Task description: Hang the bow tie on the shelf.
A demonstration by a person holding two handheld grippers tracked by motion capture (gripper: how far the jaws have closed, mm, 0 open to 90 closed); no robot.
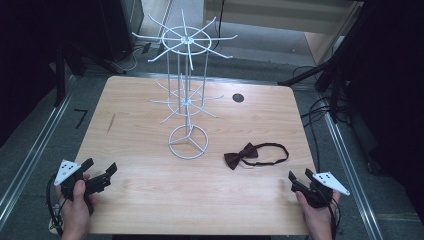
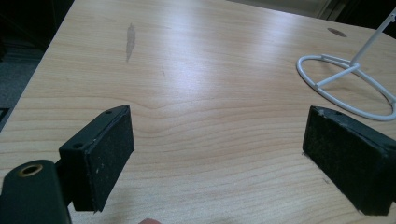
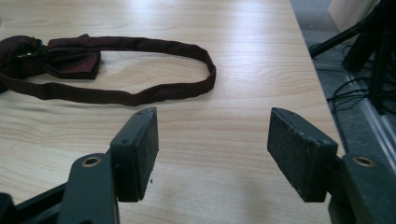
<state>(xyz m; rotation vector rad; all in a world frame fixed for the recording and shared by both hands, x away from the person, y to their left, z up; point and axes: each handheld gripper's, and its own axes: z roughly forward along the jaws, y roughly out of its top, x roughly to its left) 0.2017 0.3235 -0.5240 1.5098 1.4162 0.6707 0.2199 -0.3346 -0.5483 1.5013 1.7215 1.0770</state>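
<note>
Both grippers are hovering low over the near edge of the counter (image 1: pixel 150 200), one at each near corner. The left gripper (image 1: pixel 102 172) is sitting at the near left corner, jaws released and spread wide, nothing between them; in the left gripper view they are framing bare wood. The right gripper (image 1: pixel 298 181) is sitting at the near right corner, jaws also released, gap empty, pointing toward the bow tie (image 1: pixel 241 155). The bow tie, dark maroon, is lying flat on the right half of the counter, its strap (image 3: pixel 140 95) looping out toward the right edge, near the right gripper but not touching it. A white wire rack (image 1: pixel 187 90) is standing upright mid-counter, toward the far edge, its ring base (image 2: pixel 348 86) just left of the bow tie. A dark round hole (image 1: pixel 238 98) is showing near the far edge.
</note>
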